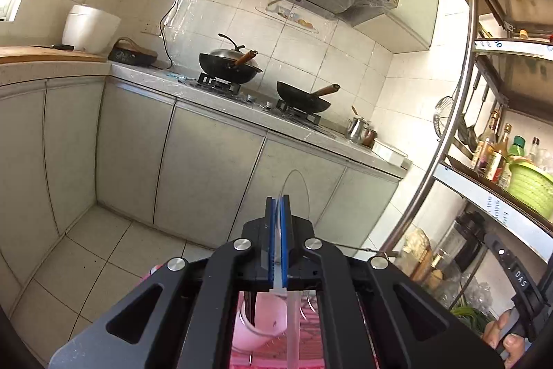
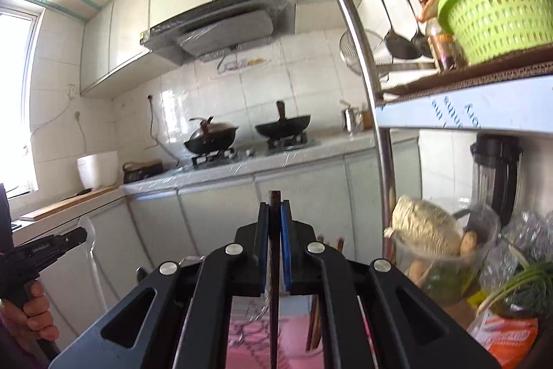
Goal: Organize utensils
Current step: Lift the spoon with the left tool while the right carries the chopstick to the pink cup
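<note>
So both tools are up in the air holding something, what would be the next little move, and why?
Probably lower the left tool toward the pink cup below it and slip its clear plastic spoon in. Both tools are shut on utensils, the right tool on a dark chopstick, and the cup already seems to hold other utensils.

White-tiled kitchen walls (image 1: 221, 6), pale cabinets (image 1: 207, 161), tiled floor (image 1: 103, 258), seemingly daylight from a window (image 2: 13, 99).

open floor (image 1: 103, 251) ahead, cabinet fronts (image 1: 207, 161) beyond, metal shelf rack (image 1: 446, 127) crowding the right
</note>
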The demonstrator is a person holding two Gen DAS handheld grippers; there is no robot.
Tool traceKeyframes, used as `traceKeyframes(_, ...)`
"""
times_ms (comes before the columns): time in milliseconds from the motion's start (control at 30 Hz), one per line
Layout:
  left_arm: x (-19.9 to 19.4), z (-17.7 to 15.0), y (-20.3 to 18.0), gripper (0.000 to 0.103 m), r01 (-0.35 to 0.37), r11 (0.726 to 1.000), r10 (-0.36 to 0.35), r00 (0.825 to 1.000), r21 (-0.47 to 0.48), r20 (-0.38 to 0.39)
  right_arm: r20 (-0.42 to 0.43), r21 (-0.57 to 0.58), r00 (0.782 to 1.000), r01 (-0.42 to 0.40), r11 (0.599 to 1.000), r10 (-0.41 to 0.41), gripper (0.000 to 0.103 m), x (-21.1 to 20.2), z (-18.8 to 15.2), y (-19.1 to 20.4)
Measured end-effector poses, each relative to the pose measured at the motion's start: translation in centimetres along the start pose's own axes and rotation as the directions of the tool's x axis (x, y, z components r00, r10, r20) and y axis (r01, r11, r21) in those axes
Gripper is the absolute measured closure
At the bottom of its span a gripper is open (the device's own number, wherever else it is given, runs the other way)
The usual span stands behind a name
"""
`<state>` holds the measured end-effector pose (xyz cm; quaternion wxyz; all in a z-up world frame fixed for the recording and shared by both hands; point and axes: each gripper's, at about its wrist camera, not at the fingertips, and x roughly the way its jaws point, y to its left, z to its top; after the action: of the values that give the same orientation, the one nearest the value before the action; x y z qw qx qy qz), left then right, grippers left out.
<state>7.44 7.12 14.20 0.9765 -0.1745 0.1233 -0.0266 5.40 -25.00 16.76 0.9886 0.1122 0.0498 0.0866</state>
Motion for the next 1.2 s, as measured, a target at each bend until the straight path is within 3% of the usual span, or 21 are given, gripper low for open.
traceKeyframes(167,1.6,0.2,-0.6,0.102,-0.064,0.998,0.062,0.995,0.028,0.08,0.064,-0.028,0.997,0.05,0.998,-0.049,0.097,2.0,-0.5,-0.8)
traceKeyframes(300,1.9,-0.1,-1.0,0.102,-0.09,0.994,0.079,0.984,0.061,0.158,0.059,-0.029,0.996,0.075,0.997,-0.073,0.097,3.8,-1.9,-1.5)
traceKeyframes(467,2.9,-0.5,-1.3,0.102,-0.117,0.988,0.095,0.975,0.101,0.2,0.039,-0.021,0.996,0.086,0.996,-0.085,0.097,5.5,-3.4,-2.3)
traceKeyframes(767,4.4,-2.4,-1.0,0.102,-0.107,0.986,0.08,0.976,0.127,0.201,-0.015,-0.042,0.996,0.082,0.996,-0.083,0.097,5.9,-6.6,-2.5)
traceKeyframes(1100,4.7,-5.2,-1.1,0.102,-0.154,0.973,0.106,0.961,0.174,0.256,-0.086,0.003,0.994,0.067,0.998,-0.067,0.097,5.3,-9.1,-3.4)
traceKeyframes(1200,4.6,-6.2,-0.6,0.102,-0.135,0.978,0.096,0.968,0.158,0.231,-0.11,0.021,0.992,0.062,0.998,-0.06,0.097,5.1,-9.6,-3.7)
